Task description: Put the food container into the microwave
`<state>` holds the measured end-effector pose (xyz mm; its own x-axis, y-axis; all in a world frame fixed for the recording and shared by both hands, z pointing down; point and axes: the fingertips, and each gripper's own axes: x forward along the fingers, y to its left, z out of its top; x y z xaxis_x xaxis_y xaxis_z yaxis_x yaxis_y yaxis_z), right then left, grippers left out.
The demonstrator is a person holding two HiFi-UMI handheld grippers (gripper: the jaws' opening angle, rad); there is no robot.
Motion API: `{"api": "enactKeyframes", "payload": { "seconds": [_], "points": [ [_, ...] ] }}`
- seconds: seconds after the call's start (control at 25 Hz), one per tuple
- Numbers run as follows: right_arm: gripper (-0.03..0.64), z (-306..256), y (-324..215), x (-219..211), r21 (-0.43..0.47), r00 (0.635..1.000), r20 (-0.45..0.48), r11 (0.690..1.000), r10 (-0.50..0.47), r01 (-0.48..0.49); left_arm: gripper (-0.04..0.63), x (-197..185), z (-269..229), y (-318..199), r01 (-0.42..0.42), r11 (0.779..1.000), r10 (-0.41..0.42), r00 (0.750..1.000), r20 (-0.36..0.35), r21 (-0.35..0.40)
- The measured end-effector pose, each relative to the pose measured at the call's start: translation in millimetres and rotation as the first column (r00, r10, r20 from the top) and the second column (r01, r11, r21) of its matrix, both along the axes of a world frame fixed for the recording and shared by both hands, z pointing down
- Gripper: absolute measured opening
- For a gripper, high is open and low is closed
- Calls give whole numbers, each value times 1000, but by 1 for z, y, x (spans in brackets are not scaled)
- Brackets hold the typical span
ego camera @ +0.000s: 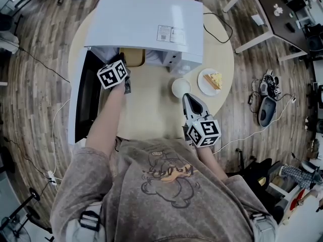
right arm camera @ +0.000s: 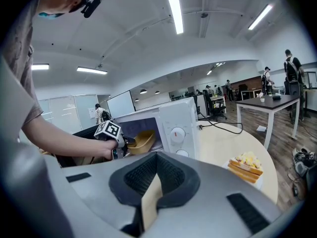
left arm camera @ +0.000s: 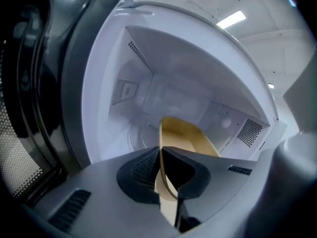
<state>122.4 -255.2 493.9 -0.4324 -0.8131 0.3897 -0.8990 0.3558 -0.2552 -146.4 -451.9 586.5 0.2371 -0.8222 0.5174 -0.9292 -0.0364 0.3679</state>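
The yellow food container (ego camera: 133,57) hangs at the mouth of the open white microwave (ego camera: 151,21). My left gripper (ego camera: 126,86) is shut on its rim. In the left gripper view the container (left arm camera: 187,136) reaches into the white cavity (left arm camera: 163,90), with the jaws (left arm camera: 159,156) pinching its near wall. The right gripper view shows the container (right arm camera: 142,141) entering the microwave (right arm camera: 174,124) from the side. Over the table's front my right gripper (ego camera: 190,103) is shut on nothing, apart from the container.
The microwave door (ego camera: 85,99) swings open to the left over the round table (ego camera: 151,117). A white cup (ego camera: 180,87) stands just beyond my right gripper. A plate (ego camera: 202,86) with a slice of cake (right arm camera: 246,162) sits right of it. Cables trail on the floor.
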Motion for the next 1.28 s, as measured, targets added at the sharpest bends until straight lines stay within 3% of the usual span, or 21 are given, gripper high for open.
{"api": "enactKeyframes", "payload": {
  "seconds": [1.0,1.16,1.28],
  "points": [
    [5,13,0,11,-41,1000,-5,999,11,-11,40,7,1,-11,-15,999,16,999,-44,28],
    [5,14,-1,12,-41,1000,-1,999,13,-13,121,9,-4,-8,-30,999,31,999,-32,37],
    [5,15,-2,11,-40,1000,2,999,10,-9,127,11,-11,-3,-45,998,46,999,-21,50]
  ]
}}
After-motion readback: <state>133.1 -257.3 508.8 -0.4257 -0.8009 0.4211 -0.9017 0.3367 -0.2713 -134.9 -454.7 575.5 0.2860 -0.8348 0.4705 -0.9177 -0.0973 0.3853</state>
